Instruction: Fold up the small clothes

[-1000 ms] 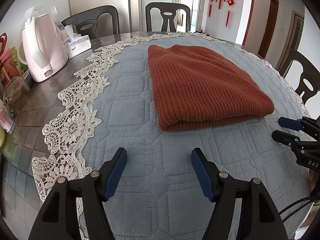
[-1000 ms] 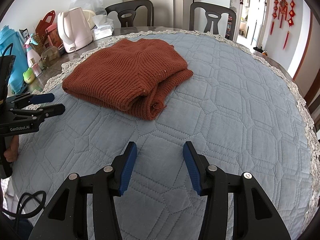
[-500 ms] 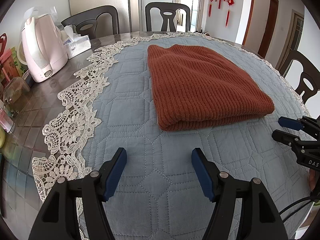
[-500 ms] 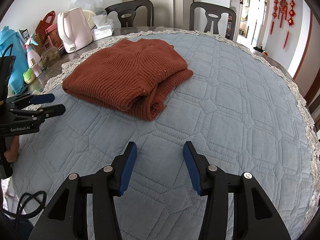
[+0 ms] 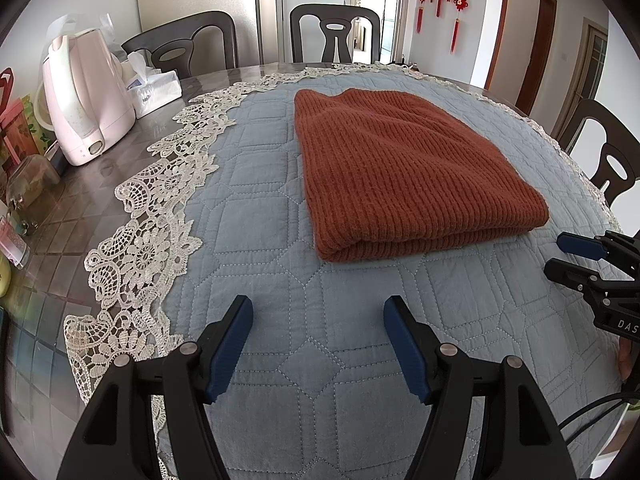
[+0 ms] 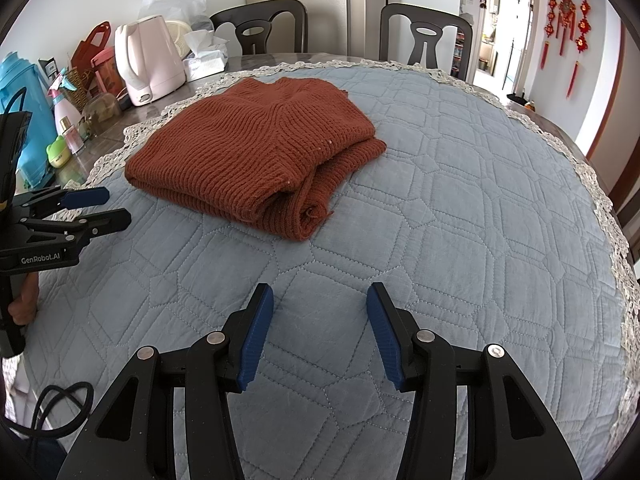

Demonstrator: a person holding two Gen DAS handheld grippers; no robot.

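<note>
**Sweater folded, both grippers held back**

The rust-red ribbed knit sweater point(image 5: 404, 168) lies folded in a thick, stacked rectangle on the quilted blue-grey table cover point(image 5: 280, 344), which I judge means the folding is essentially done. So I keep my left gripper point(image 5: 318, 340) and right gripper point(image 6: 320, 330) low over bare quilt, both spread wide and empty. From my left fingers the sweater sits at twelve to one o'clock; from my right, at eleven o'clock, apart from both.

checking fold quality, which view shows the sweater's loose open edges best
The right wrist view: the rust sweater turns its layered open edges and a rolled corner toward that camera. The left wrist view shows its smooth top and neat folded edge, hiding those layers.
</note>
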